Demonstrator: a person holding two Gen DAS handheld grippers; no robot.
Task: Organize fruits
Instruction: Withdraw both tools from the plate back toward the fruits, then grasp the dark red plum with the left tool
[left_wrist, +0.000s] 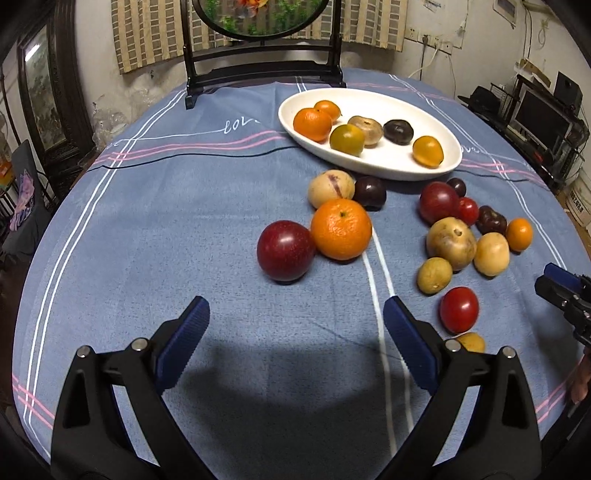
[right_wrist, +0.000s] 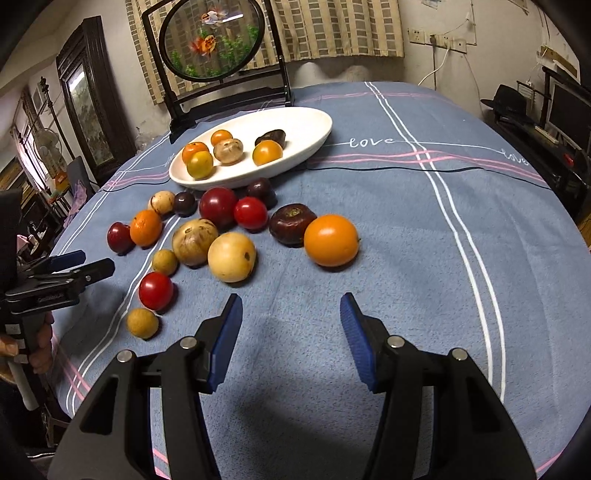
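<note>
A white oval dish (left_wrist: 291, 110) (right_wrist: 314, 122) at the back of the table holds several fruits. More fruits lie loose on the blue tablecloth in front of it. In the left wrist view my left gripper (left_wrist: 295, 314) is open and empty, just short of a dark red plum (left_wrist: 285, 250) and a mandarin (left_wrist: 340, 228). In the right wrist view my right gripper (right_wrist: 291, 310) is open and empty, a little short of an orange fruit (right_wrist: 331, 240) and a pale yellow fruit (right_wrist: 231, 257). A red tomato (left_wrist: 458, 309) (right_wrist: 156, 290) lies between the grippers.
A dark wooden stand with a round goldfish screen (right_wrist: 213, 38) stands at the table's back edge behind the dish. The right gripper shows at the right edge of the left wrist view (left_wrist: 565, 291); the left gripper shows at the left edge of the right wrist view (right_wrist: 62, 273).
</note>
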